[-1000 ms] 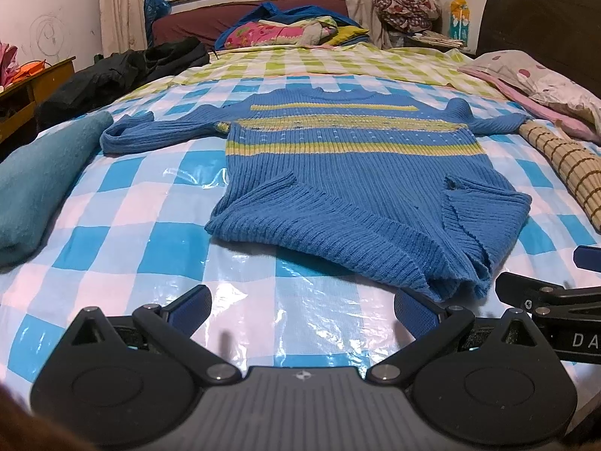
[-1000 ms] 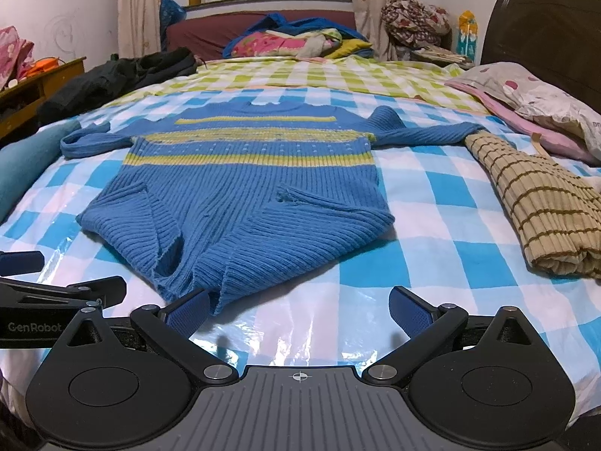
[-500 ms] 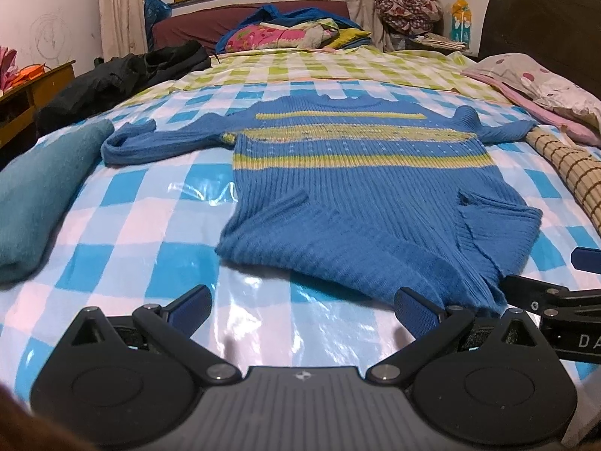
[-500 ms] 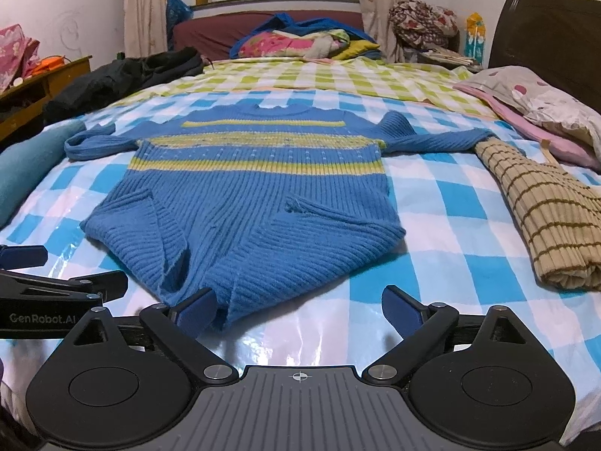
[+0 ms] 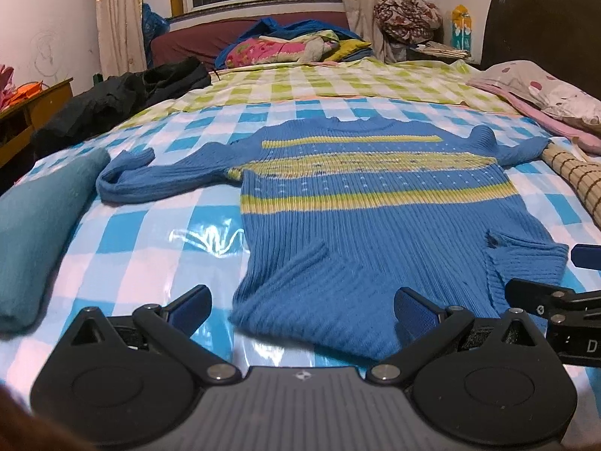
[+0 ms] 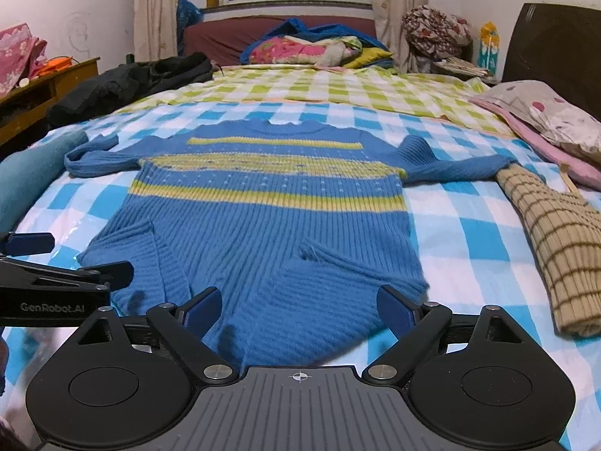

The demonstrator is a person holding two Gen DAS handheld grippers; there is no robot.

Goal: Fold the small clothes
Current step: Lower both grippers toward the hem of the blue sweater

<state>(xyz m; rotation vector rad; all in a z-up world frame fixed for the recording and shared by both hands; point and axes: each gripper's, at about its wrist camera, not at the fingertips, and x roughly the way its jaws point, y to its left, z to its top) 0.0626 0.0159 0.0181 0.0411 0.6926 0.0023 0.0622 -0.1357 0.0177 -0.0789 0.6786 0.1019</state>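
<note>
A small blue knit sweater (image 5: 375, 221) with yellow stripes lies flat on the blue-checked bed cover (image 5: 142, 233), sleeves spread to both sides, both hem corners turned up. It also shows in the right wrist view (image 6: 270, 225). My left gripper (image 5: 302, 310) is open, its jaws straddling the hem's left part just above the cloth. My right gripper (image 6: 298, 310) is open, its jaws straddling the hem's right part. Each gripper shows at the edge of the other's view: the right gripper (image 5: 556, 300), the left gripper (image 6: 56, 282).
A folded teal cloth (image 5: 41, 225) lies left of the sweater. A folded tan plaid garment (image 6: 556, 240) lies right, touching the right sleeve. Pink pillows (image 6: 544, 124) sit far right, a black jacket (image 6: 127, 82) far left, piled bedding (image 6: 311, 47) at the back.
Both grippers moved forward and lower toward the sweater's hem, which now lies between each pair of open jaws. The sweater has not moved.
</note>
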